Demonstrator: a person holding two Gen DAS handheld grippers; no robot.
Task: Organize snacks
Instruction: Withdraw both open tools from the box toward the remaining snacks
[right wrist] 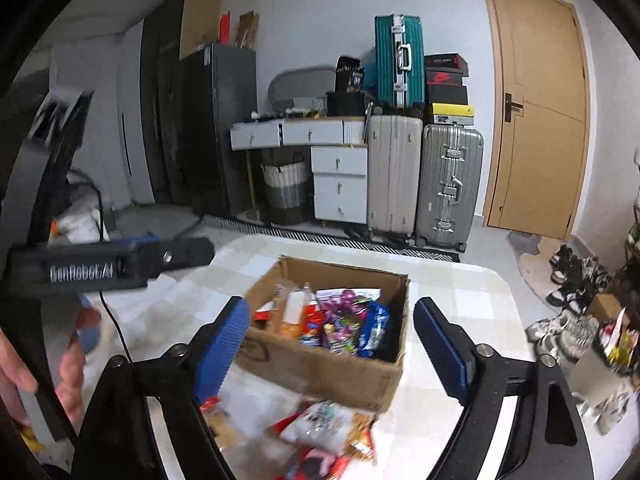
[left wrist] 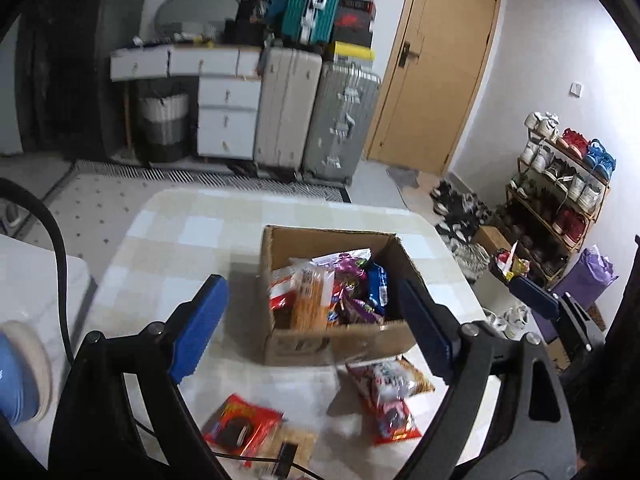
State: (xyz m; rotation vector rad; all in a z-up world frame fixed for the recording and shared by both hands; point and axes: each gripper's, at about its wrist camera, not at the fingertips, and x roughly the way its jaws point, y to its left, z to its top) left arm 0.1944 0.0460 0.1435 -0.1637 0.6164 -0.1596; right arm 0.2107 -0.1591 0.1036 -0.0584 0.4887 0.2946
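Note:
An open cardboard box [left wrist: 340, 344] stands on the checked table [left wrist: 180, 236], filled with several snack packets [left wrist: 344, 292]. My left gripper [left wrist: 310, 286] hovers above and in front of the box, its blue pads [left wrist: 200, 328] wide apart and empty. In front of the box lie a red packet [left wrist: 244, 424] and a red-and-white packet [left wrist: 388, 392]. In the right wrist view the box [right wrist: 320, 368] sits between my right gripper's [right wrist: 331, 306] open, empty fingers, with loose packets [right wrist: 328, 428] blurred below. The left gripper's body [right wrist: 112, 266] shows at the left.
Suitcases [right wrist: 420, 180], white drawers [right wrist: 340, 184] and a wooden door [right wrist: 536, 112] line the far wall. A shoe rack [left wrist: 560, 184] and shoes on the floor [right wrist: 568, 276] stand right of the table. A black cable [left wrist: 60, 280] hangs at the left, near a person's hand [right wrist: 72, 364].

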